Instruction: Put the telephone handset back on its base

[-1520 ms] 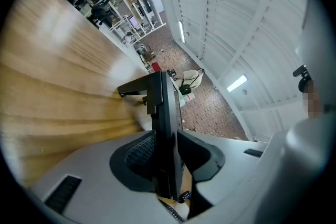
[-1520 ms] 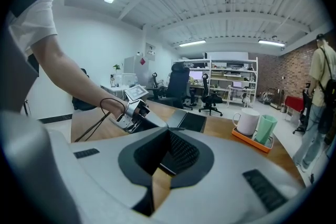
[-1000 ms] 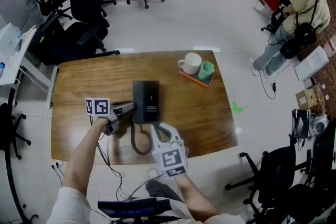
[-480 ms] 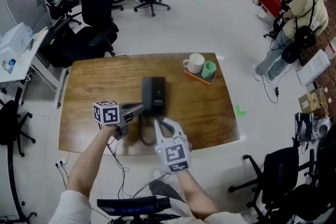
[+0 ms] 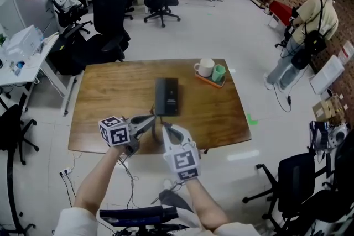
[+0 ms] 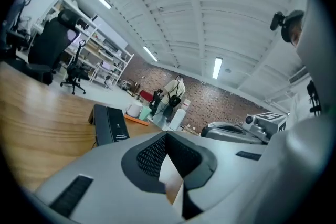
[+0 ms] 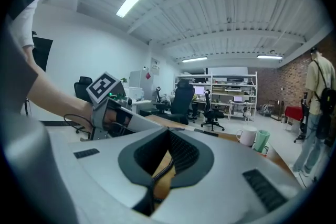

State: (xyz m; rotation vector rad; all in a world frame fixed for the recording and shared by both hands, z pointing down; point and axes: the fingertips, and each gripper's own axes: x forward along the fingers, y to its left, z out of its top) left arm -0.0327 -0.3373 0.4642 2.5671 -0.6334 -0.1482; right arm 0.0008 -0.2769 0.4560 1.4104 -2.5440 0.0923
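The black telephone (image 5: 167, 96) lies mid-table on the wooden table (image 5: 110, 96), and its handset seems to rest along the base's left side. The left gripper view shows the telephone (image 6: 111, 124) ahead on the wood. My left gripper (image 5: 150, 120) hovers over the table's front edge, apart from the phone, jaws shut on nothing (image 6: 176, 194). Beside it is my right gripper (image 5: 165, 129), also shut (image 7: 152, 194). A coiled cord (image 7: 160, 173) shows through the gap behind its pads; I cannot tell whether it is pinched.
An orange tray with a white mug (image 5: 204, 67) and a green cup (image 5: 219, 72) sits at the table's far right corner. Office chairs (image 5: 108, 14) stand beyond the far edge. A person (image 5: 310, 22) stands on the floor to the right.
Both grippers have drawn back from the telephone toward the table's front edge. The left gripper's jaws, open beside the phone earlier, have closed.
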